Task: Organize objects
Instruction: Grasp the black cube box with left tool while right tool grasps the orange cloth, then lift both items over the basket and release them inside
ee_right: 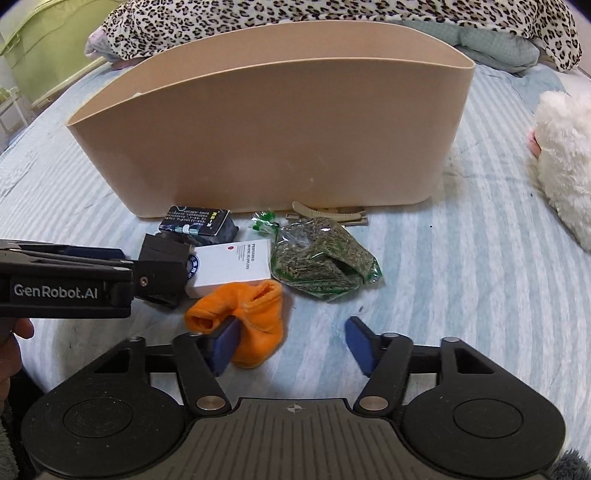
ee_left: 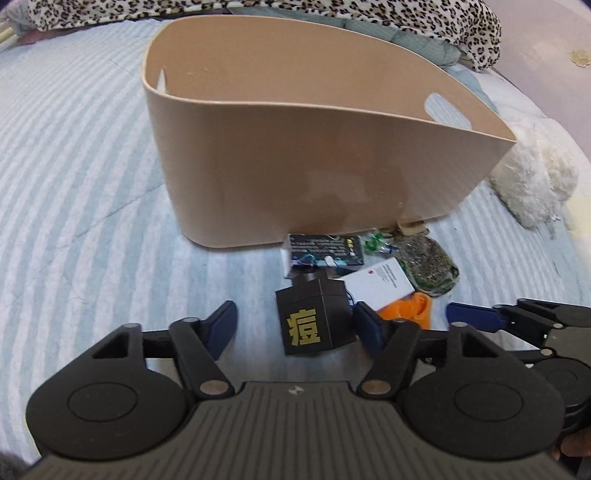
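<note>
A tan plastic basket (ee_left: 295,162) stands on the striped bed; it also shows in the right wrist view (ee_right: 280,147). In front of it lie a black box with a gold character (ee_left: 314,317), a dark flat packet (ee_left: 325,249), a white box (ee_left: 376,282), an orange sock (ee_right: 243,317) and a clear bag of dried herbs (ee_right: 325,258). My left gripper (ee_left: 295,325) is open, its fingers either side of the black box (ee_right: 162,262). My right gripper (ee_right: 291,341) is open, its left finger against the orange sock.
A beige hair clip (ee_right: 328,216) and a green-wrapped candy (ee_right: 264,221) lie by the basket's foot. A white plush toy (ee_right: 565,162) is at the right. A leopard-print blanket (ee_right: 332,14) lies behind the basket. A green bin (ee_right: 44,48) stands at far left.
</note>
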A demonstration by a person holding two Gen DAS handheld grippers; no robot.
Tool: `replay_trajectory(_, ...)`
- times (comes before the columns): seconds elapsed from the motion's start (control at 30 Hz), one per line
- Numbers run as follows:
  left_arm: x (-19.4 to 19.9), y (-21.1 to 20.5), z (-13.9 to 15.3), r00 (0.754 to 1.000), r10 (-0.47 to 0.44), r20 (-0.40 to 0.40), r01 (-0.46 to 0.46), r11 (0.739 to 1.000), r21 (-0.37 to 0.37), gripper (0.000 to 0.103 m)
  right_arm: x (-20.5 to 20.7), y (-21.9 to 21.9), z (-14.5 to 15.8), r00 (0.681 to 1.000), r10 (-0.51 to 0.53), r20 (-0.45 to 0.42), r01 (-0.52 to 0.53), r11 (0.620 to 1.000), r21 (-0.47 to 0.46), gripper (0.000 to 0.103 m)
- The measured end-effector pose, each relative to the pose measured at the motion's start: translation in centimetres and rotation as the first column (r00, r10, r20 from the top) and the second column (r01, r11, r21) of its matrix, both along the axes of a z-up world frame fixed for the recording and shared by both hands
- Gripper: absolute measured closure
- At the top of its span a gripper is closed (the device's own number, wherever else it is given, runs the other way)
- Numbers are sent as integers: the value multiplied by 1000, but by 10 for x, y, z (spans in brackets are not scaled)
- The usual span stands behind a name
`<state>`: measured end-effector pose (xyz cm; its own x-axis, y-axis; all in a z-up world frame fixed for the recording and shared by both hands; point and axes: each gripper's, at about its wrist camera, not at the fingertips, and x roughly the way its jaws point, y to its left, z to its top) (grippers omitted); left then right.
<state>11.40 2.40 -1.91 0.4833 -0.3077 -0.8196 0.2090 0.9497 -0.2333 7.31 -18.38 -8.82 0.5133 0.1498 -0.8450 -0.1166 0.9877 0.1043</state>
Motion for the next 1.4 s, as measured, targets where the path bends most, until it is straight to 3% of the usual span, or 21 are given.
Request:
replay_trajectory(0.03,0,0,-1,1000,-4,-7,4,1000,-14,44,-1,0,0,1000,-2,2,2,1000,-2,56)
replay_trajectory(0.1,0,2,-2,999,-21,-30,19,999,-42,64,-3,-1,1,1000,-5,5,5,1000,5,62)
replay_trajectory(0.13,0,1,-2,999,-31,-44,29,999,-46,64,-5,-1,1,1000,-3,7,3,1000,10,70)
replay_trajectory(0.17,0,0,-3,998,-36,-54,35,999,-31,70,-6,-1,2,1000,7,5,-7,1000,28,87)
replay_trajectory(0.2,-1,-2,-3,998,-40,-57,39,999,-5,70,-7,-1,2,1000,12,-2,-12,999,42,92)
replay_trajectory(0.33,-4,-3,1,998,-36,-48,37,999,18,70,-13,6,3,999,44,15,-45,999,13,98)
replay_trajectory(0.63,-16,10,19,1000,-4,-3,5,999,49,70,-33,0,15,998,46,52,-48,998,37,100)
replay_trajectory(0.9,-34,11,52,995,-27,100,18,996,84,70,-26,-16,53,989,11,151,-24,996,81,100)
replay_trajectory(1.2,-43,15,107,964,-25,265,-5,994,112,70,-33,-36,116,951,-21,310,-22,990,136,100)
replay_trajectory(1.4,-22,12,134,941,-12,338,-34,991,130,70,-14,-43,152,915,-37,401,-19,991,135,100)
